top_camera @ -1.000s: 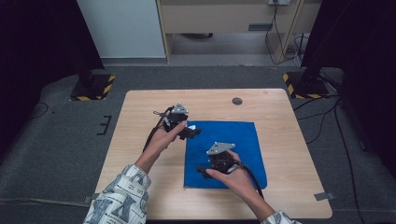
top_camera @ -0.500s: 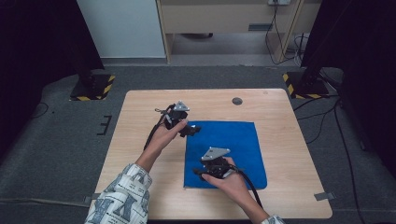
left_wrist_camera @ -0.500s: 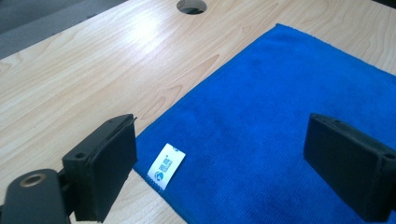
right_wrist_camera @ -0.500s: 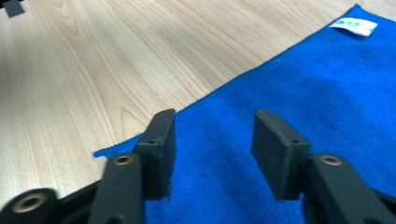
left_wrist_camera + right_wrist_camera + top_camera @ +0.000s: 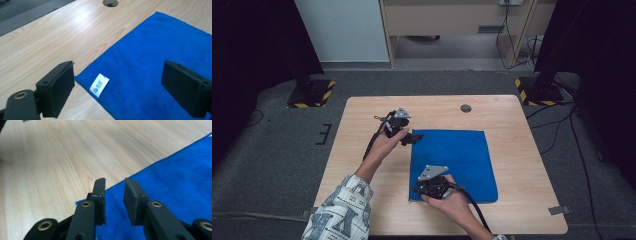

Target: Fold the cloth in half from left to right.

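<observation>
Pale wood makes up the table (image 5: 362, 150), which stands on grey carpet in a dim room with dark stands at its far corners. On its right half a blue cloth (image 5: 462, 155) lies flat, its near edge close to the table's near edge; a small white label (image 5: 99, 85) sits at the cloth's far left corner. The left gripper (image 5: 412, 137) hovers at that corner with its jaws set wide, one over bare wood and one over the cloth, the label between them and untouched. The right gripper (image 5: 417, 190) is at the cloth's near left corner; its jaws have just been closing and now stand narrow, a small gap left, with the cloth's edge below them and nothing visibly pinched. A round cable hole (image 5: 466, 108) lies near the table's far edge.
</observation>
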Motion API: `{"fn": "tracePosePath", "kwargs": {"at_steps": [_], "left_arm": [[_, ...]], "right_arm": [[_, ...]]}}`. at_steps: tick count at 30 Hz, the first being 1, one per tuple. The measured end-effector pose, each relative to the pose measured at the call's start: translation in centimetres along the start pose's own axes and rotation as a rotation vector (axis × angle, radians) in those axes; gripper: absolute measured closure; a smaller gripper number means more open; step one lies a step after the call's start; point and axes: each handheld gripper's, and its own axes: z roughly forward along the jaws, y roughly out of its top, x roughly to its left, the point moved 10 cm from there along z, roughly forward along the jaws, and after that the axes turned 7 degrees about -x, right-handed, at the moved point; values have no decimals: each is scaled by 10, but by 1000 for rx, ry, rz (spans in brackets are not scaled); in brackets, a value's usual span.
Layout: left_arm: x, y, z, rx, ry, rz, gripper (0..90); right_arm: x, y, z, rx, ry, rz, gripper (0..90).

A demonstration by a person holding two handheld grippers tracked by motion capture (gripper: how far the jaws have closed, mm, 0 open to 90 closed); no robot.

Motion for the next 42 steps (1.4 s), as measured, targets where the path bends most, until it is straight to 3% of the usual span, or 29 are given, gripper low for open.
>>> {"fn": "tracePosePath", "kwargs": {"at_steps": [6, 11, 16, 20, 24, 28, 33, 38, 42], "left_arm": [[4, -4, -4, 10, 10, -4, 109], [6, -4, -4, 8, 12, -9, 108], [5, -4, -3, 6, 11, -10, 108], [6, -5, 3, -5, 7, -37, 108], [6, -9, 8, 13, 8, -35, 108], [5, -7, 9, -2, 10, -40, 109], [5, -11, 13, 15, 1, -41, 123], [8, -13, 21, 0, -9, -66, 134], [14, -21, 28, 24, 5, -84, 170]], "right_arm": [[8, -4, 9, 20, 6, -17, 654], [15, -8, 14, 35, 4, -21, 476], [17, -14, 20, 63, -9, -39, 442], [15, -18, 22, 83, -22, -40, 478], [10, -18, 21, 83, -41, -39, 608], [5, -18, 21, 85, -61, -46, 733], [-2, -17, 20, 83, -64, -10, 868], [8, -16, 19, 65, -31, -12, 873], [14, -16, 17, 58, -16, -7, 873]]}}
